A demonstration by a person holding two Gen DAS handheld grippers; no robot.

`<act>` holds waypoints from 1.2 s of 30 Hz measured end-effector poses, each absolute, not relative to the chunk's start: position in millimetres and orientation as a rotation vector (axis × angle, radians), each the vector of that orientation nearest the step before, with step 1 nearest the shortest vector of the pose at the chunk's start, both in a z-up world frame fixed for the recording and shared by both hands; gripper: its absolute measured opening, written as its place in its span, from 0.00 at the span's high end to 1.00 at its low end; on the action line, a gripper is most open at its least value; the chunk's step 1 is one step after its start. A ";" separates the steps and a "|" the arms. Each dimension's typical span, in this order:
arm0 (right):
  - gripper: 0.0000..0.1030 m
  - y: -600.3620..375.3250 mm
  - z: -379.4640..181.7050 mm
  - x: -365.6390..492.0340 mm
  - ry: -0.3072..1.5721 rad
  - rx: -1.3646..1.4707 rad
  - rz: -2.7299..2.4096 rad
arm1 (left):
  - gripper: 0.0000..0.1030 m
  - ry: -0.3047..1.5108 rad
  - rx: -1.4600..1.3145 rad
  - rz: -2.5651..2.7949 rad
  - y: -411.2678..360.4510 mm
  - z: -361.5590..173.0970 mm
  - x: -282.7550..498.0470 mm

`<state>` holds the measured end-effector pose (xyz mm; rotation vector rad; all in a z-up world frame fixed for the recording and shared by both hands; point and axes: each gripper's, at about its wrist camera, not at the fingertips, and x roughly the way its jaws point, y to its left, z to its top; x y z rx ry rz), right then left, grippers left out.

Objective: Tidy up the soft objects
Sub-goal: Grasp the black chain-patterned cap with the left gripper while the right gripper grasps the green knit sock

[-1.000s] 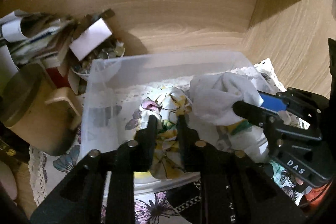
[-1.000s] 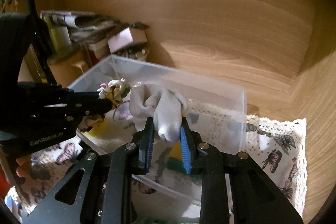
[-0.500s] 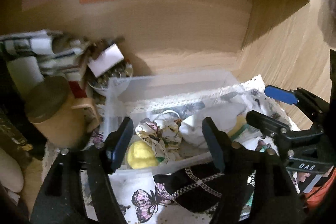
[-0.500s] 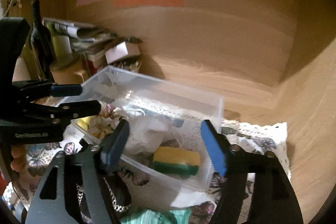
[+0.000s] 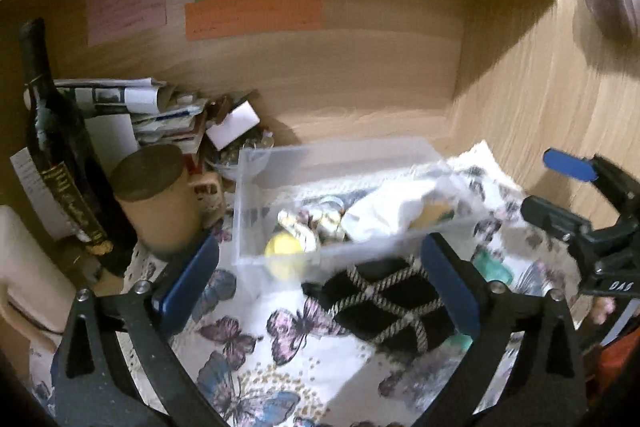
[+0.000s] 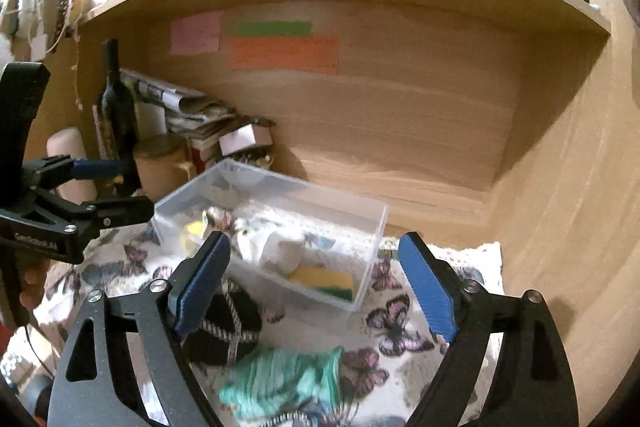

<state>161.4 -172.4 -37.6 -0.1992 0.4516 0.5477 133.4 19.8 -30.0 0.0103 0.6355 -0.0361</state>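
Note:
A clear plastic bin (image 5: 256,211) (image 6: 372,227) sits on a butterfly-print cloth (image 5: 288,347) (image 6: 396,319). Inside lie a floral fabric piece (image 5: 308,223), a white cloth (image 5: 384,211) (image 6: 280,247), a yellow ball (image 5: 284,247) and a yellow-green sponge (image 6: 324,281). In front of the bin lie a black item with rope pattern (image 5: 384,299) (image 6: 224,331) and a teal knitted item (image 6: 280,375). My left gripper (image 5: 320,279) is open and empty, above the black item. My right gripper (image 6: 312,287) is open and empty, pulled back from the bin.
At the left of the wooden alcove stand a dark bottle (image 5: 60,147), a tan mug with lid (image 5: 160,195), stacked papers (image 5: 132,107) and a small white box (image 5: 236,123). Coloured paper notes (image 5: 252,11) are stuck on the back wall.
Both grippers opened, dropping the floral fabric and the white cloth into the bin, then pulled back and up away from it.

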 end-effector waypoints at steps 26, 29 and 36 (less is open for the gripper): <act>0.56 -170.0 -139.5 159.3 0.786 -0.246 0.644 | 0.02 0.911 0.118 -0.197 -45.3 -122.0 156.5; 0.77 -168.9 -141.7 159.8 0.796 -0.231 0.682 | 0.16 0.907 0.117 -0.206 -44.5 -122.2 155.4; 0.91 -170.0 -142.5 161.7 0.791 -0.185 0.700 | 0.57 0.899 0.094 -0.240 -37.1 -120.4 148.6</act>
